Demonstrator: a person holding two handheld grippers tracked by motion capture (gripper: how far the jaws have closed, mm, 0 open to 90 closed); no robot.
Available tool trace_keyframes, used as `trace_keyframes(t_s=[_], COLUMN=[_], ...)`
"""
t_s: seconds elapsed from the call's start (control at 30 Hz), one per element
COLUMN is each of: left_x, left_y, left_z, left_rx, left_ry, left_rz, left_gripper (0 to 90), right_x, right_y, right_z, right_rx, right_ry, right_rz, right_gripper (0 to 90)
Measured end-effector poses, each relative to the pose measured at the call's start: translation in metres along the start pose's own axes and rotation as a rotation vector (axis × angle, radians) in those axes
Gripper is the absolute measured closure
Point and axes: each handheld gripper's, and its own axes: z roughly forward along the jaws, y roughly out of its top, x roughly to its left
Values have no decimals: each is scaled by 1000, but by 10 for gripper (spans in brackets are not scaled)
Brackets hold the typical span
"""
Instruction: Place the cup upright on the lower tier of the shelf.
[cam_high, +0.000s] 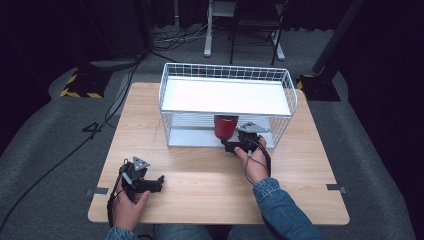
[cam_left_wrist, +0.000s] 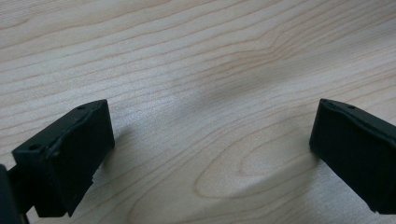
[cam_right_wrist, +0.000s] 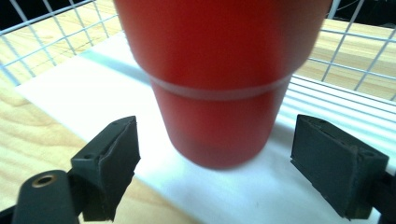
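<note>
- Your left tool (cam_high: 159, 181) sits nearest you, low over the counter (cam_high: 210, 172) close to its near left corner, with its jaws spread wide and nothing but bare wood grain between them in the left gripper view.
- Your right tool (cam_right_wrist: 215, 154) is the one that matters now: it is at the open front of the white wire rack (cam_high: 227, 102), which stands toward the far edge of the counter, and its jaws are also parted, holding nothing.
- Straight ahead of that tool stands the red cup (cam_right_wrist: 217, 79), upright, its long axis vertical, wider at the top and tapering to a rounded base.
- You see the cup in the high view (cam_high: 225, 126) on the rack's lower white shelf (cam_right_wrist: 224, 196), under the upper shelf and near the front lip, just beyond the tool's tips.
- Between the two jaws, the cup's lower body is centred, with a clear gap on each side; neither black pad (cam_right_wrist: 114, 156) touches the red wall.
- Whether the base rests fully on the shelf I cannot tell, because it is blurred.
- My reading is that the cup lies dead ahead of your right tool and slightly above the jaw tips, so either closing or backing away runs along that same line.
- Your right hand (cam_high: 255, 162) is far nearer the cup than your left, which is well apart from the rack.
</note>
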Motion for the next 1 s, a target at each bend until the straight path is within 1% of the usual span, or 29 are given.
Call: trace_keyframes(t_s=[0.3, 0.37, 0.47, 0.5, 0.57, 0.6, 0.7, 0.83, 0.97, 1.0], left_x=[0, 0, 0, 0, 0, 0, 0, 0, 0, 0], left_y=[-1, -2, -3, -3, -4, -4, -5, -4, -4, -4], left_z=[-1, -2, -2, -3, -3, -4, -4, -4, -3, -3], left_rx=[3, 0, 1, -1, 0, -1, 2, 0, 1, 0], left_ry=[-3, -4, -5, -6, -7, -6, -7, -6, -6, -5], left_rz=[4, 6, 7, 4, 9, 9, 9, 9, 8, 2], left_gripper=[2, 2, 3, 3, 3, 3, 3, 3, 2, 1], right_x=[-2, -3, -4, -4, -4, -5, -6, -10, -16, -18], right_y=[-1, -1, -3, -3, -2, -2, 0, 1, -2, -4], right_z=[-34, -40, -52, -55, -64, -69, -81, -103, -119, -123], right_rx=[-7, -6, -7, -7, -8, -14, -23, -39, -45, -47], right_ry=[23, 35, 66, 70, 77, 81, 90, 107, 92, 88], right_rz=[-6, -14, -9, -11, -19, -33, -42, -45, -48, -47], right_gripper=[157, 157, 157, 157, 157, 157, 157, 157, 157, 157])
